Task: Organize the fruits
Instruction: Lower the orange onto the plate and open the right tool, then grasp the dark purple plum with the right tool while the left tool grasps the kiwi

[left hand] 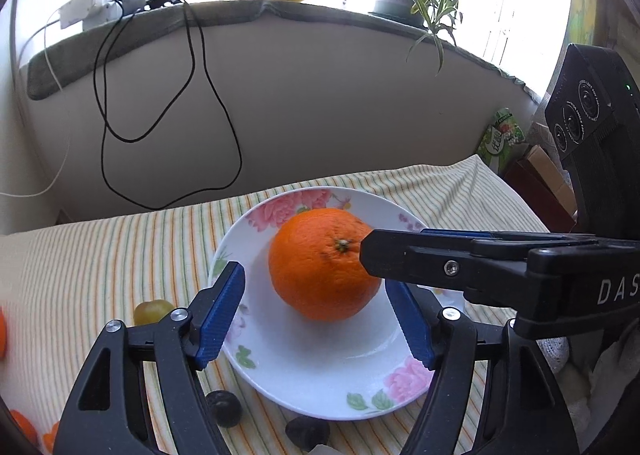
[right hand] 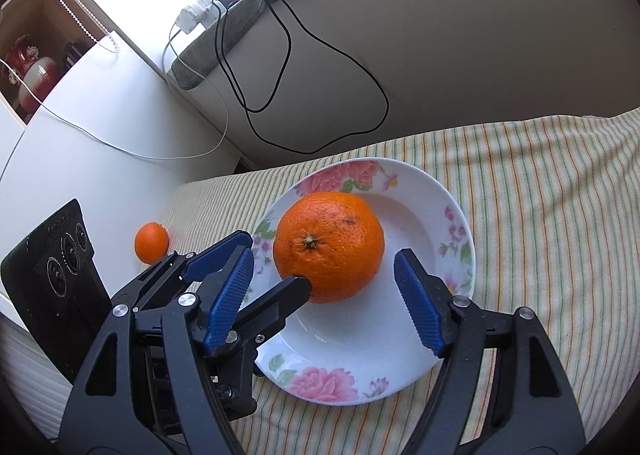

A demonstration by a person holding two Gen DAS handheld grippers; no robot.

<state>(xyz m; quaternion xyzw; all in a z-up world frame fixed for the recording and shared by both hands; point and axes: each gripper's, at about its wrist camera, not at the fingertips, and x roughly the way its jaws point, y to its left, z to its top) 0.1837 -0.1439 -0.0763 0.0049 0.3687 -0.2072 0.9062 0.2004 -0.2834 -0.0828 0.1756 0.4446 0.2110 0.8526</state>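
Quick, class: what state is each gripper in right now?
Left gripper: open, holding nothing; orange sits just ahead.
Right gripper: open, holding nothing.

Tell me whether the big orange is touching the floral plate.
Touching. In the right wrist view the orange sits in the floral plate, its underside meeting the white surface with a shadow right beneath it and no gap visible.

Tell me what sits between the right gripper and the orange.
Only bare plate separates the right gripper from the orange, in the right wrist view.
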